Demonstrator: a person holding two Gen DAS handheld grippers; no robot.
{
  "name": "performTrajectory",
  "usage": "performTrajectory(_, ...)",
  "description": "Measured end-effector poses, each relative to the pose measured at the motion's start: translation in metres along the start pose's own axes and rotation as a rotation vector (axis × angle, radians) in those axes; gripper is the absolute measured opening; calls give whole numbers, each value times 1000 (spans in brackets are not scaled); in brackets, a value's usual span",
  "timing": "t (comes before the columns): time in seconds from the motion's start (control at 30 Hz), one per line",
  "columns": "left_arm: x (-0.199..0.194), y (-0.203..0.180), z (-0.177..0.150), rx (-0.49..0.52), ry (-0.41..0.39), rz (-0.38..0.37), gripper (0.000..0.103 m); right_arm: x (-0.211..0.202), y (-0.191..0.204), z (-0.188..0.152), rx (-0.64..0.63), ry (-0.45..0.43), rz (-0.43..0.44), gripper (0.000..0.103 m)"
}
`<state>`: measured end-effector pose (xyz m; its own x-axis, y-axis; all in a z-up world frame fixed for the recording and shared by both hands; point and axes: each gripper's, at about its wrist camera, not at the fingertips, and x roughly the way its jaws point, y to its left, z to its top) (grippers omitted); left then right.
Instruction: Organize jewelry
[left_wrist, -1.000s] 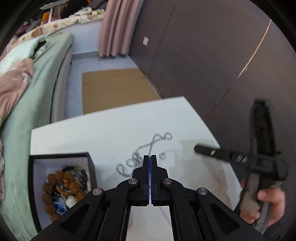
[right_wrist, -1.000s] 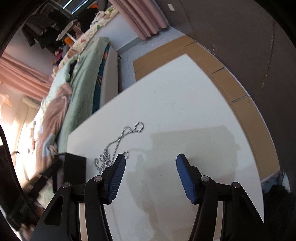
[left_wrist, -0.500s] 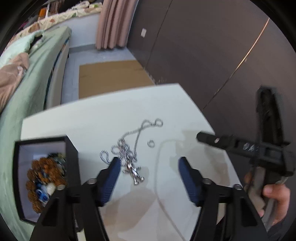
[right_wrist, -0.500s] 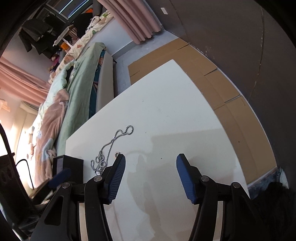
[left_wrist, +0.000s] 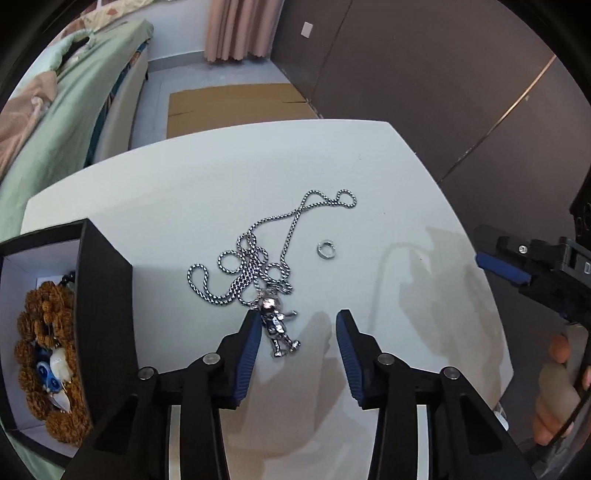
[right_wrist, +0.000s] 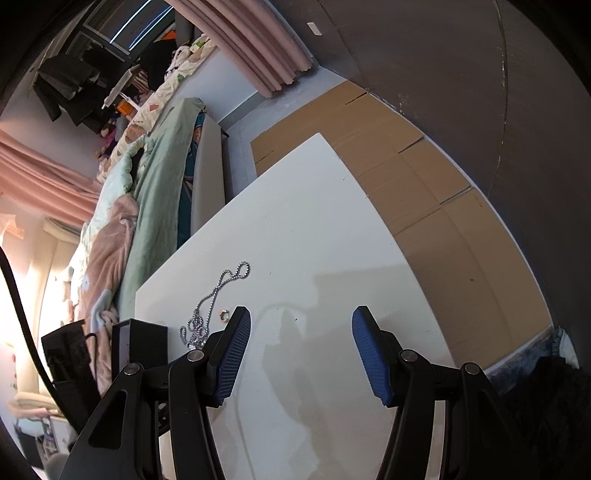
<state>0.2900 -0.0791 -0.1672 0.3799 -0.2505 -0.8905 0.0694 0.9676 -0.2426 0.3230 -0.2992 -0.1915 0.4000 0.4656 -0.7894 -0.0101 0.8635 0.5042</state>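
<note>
A silver chain necklace (left_wrist: 258, 258) lies coiled on the white table (left_wrist: 207, 177), its small figure pendant (left_wrist: 275, 325) nearest me. My left gripper (left_wrist: 297, 325) hangs just above, its jaws closing with the pendant between them. The pendant is beside the left pad (left_wrist: 249, 343) and apart from the right one. A small silver ring (left_wrist: 325, 250) lies right of the chain. My right gripper (right_wrist: 301, 321) stands open over bare table with nothing in it. The chain (right_wrist: 218, 291) and ring (right_wrist: 224, 314) are at its left.
An open black box (left_wrist: 103, 314) with brown bead bracelets (left_wrist: 48, 347) sits at the table's left edge. The right gripper (left_wrist: 517, 266), held by a hand (left_wrist: 554, 384), is near the table's right edge. Cardboard (right_wrist: 424, 192) covers the floor beyond, and a bed (left_wrist: 74, 92) stands at the left.
The left jaws went from shut to wide apart, then narrowed a little. The left gripper came down closer over the necklace, uncovering the pendant. The right gripper shifted slightly and stayed open.
</note>
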Motion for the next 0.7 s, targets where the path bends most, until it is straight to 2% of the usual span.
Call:
performTrajectory(0.2,4,0,5,20,-26,8,36,2,1,-1,2,2,-13,59)
performTrajectory(0.33,6,-13,2,108,-49,90,32,4,3,-2,-4,9,-20,59)
performTrajectory(0.37,7,-15,1,121,-53,106,30,5,5,-3,-7,10,-21,59)
performTrajectory(0.43,7,-13,2,118,-64,128,18,8,7,-3,-13,15,-25,59)
performTrajectory(0.7,-2,3,7,61,-75,56,14,25,21,-8,-58,51,-43,59)
